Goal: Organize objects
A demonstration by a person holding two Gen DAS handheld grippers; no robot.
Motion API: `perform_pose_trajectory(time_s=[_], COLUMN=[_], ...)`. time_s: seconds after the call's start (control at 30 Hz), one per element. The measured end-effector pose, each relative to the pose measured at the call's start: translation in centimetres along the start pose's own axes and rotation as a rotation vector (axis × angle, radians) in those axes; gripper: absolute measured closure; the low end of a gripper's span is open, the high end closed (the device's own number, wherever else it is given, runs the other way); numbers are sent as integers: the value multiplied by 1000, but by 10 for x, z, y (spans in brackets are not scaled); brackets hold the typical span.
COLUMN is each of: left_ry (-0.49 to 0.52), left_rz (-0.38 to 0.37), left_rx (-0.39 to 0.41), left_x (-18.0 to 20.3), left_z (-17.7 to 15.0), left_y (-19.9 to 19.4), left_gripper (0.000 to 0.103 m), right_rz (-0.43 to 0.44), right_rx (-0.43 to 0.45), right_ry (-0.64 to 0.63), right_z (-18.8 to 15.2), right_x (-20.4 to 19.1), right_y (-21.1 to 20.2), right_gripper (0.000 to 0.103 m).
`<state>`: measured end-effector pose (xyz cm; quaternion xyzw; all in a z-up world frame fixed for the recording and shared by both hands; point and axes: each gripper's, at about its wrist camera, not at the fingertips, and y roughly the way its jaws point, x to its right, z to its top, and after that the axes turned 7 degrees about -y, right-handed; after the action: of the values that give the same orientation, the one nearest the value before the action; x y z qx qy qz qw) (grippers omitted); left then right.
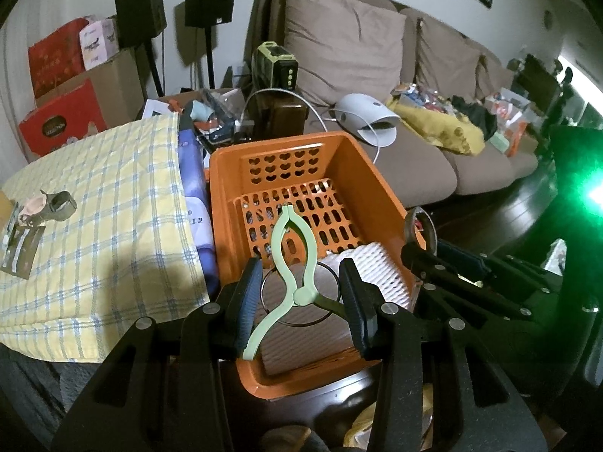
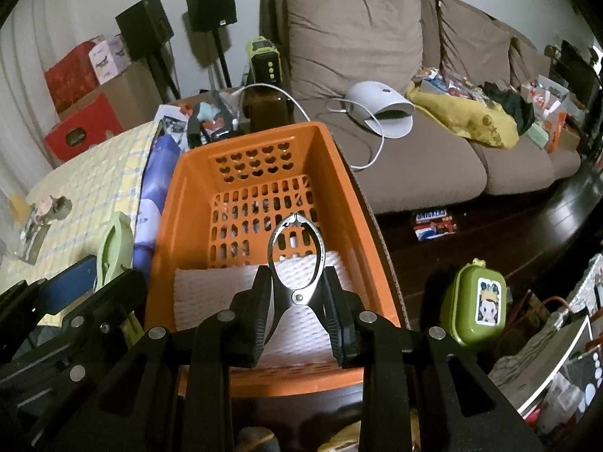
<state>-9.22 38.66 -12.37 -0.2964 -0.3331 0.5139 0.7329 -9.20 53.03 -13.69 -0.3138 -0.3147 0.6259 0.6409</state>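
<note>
An orange plastic basket [image 1: 226, 203] [image 2: 169, 226] with a perforated floor stands in front of both grippers, and a white foam sheet [image 1: 380, 263] [image 2: 211, 286] lies in its near end. My left gripper [image 1: 301, 275] is shut on a pale green plastic clip [image 1: 292, 260], which hangs over the near half of the basket. My right gripper [image 2: 297, 282] is shut on a metal nutcracker-like tool [image 2: 296, 248], also over the basket's near end. In the left wrist view the right gripper [image 1: 426, 241] shows at the basket's right rim. In the right wrist view the left gripper [image 2: 101, 263] shows at its left.
A yellow checked cloth [image 1: 94, 207] covers the surface on the left, with small items [image 1: 49, 207] on it. A brown sofa [image 1: 414, 173] behind holds a white device [image 1: 369, 120] and clutter. A green lidded box [image 2: 475, 305] stands to the right of the basket. Dark floor lies beyond.
</note>
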Motion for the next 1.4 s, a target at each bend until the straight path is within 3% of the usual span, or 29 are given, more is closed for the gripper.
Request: perform_pose_trajectory(time_s=[0.67, 0.9, 1.4], left_ry=[-8, -35, -42], left_rz=[25, -52, -31], left_rx=[-35, -58, -79], left_x=[-11, -16, -25], left_z=[-7, -3, 2], left_y=[18, 21, 32], left_gripper=[64, 64, 64], right_rz=[16, -5, 11], right_rx=[-6, 20, -4], right_ry=[48, 113, 88], right_z=[-9, -14, -16], right_x=[18, 40, 29], right_y=[13, 13, 35], right_gripper=[76, 76, 76])
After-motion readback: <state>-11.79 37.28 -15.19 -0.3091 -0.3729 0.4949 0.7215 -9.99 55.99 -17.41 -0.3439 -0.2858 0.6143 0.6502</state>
